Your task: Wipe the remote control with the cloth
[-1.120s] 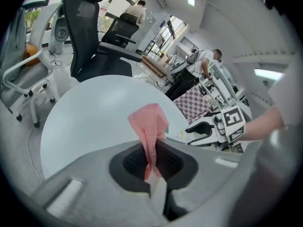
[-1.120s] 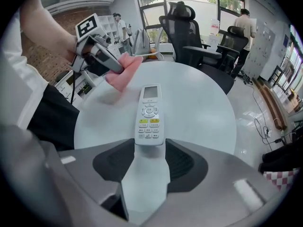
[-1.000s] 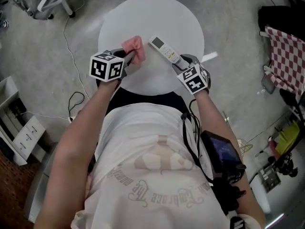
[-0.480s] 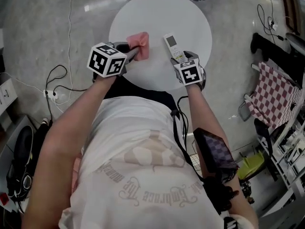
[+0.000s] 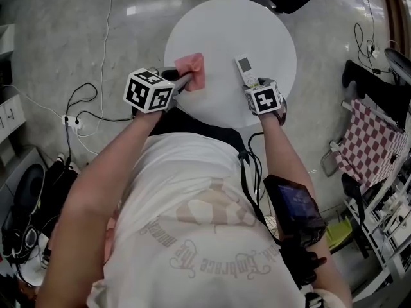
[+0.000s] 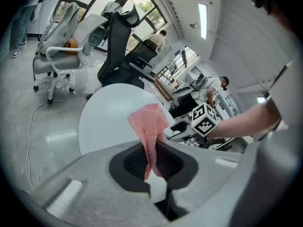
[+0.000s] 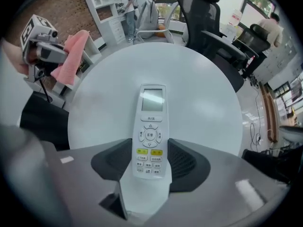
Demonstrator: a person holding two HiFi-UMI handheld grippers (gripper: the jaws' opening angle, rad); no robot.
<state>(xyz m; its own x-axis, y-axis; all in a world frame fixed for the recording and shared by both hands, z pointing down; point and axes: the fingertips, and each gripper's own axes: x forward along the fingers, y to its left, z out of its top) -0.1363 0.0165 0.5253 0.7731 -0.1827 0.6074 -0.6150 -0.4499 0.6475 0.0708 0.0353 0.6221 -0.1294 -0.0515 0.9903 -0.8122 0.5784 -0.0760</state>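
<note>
Right, we're at the set-up for the wipe, no contact between cloth and remote yet. My left tongs (image 6: 154,162) are clamped tight on the pink cloth (image 6: 150,126), which is bunched into a loose fold and hangs out past the tips, lifted above the near-left part of the round white worktop (image 5: 225,31). My right tongs (image 7: 150,162) point straight down over the remote control (image 7: 150,126), which lies flat and face up on the worktop's near-right side, screen end pointing away from me. The tongs stand wide and have just been closing a little, with the remote control's lower button end between them. The pads sit just beside its two long edges and I can't see them truly pressing yet.

Next, as I judge it, I finish closing the right tongs so the remote control is steadied, then bring the cloth across from the left and drag it along the face, screen first, since that end is free of the tongs.

The remote control itself is a slim white handset, small grey screen on top, round pad of keys below, two yellow buttons, no grime that I can make out from here
</note>
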